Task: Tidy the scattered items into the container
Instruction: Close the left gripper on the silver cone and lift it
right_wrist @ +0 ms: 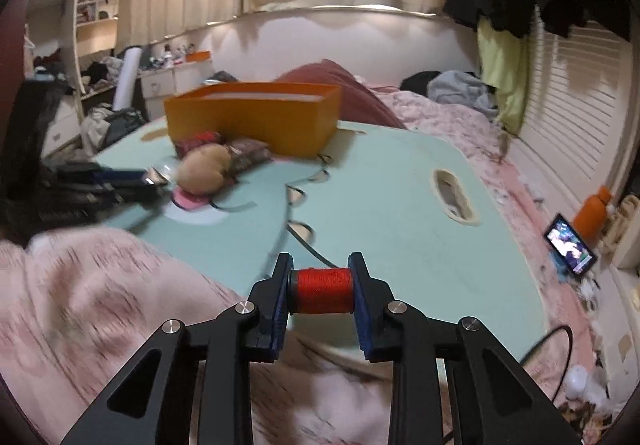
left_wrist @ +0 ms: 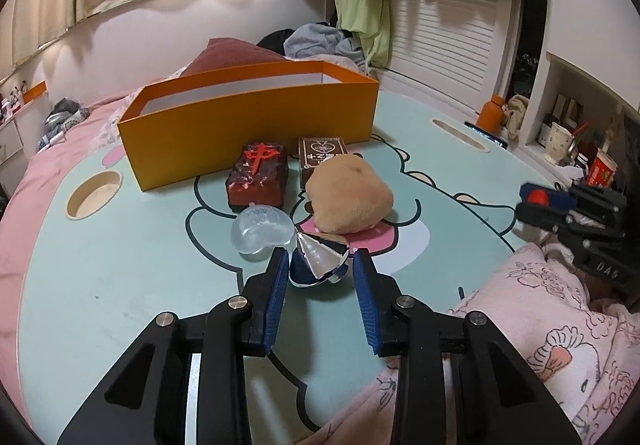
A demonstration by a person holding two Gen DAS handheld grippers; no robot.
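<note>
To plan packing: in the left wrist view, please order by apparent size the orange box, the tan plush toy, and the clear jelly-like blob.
1. Orange cardboard box, clearly largest.
2. Tan plush toy.
3. Clear jelly-like blob, smallest, though nearest.

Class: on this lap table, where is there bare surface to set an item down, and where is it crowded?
Free: the stretch of table between the cup hole and left gripper, and around the slot. Crowded: in front of the orange box, where block, plush and clear piece cluster.
</note>
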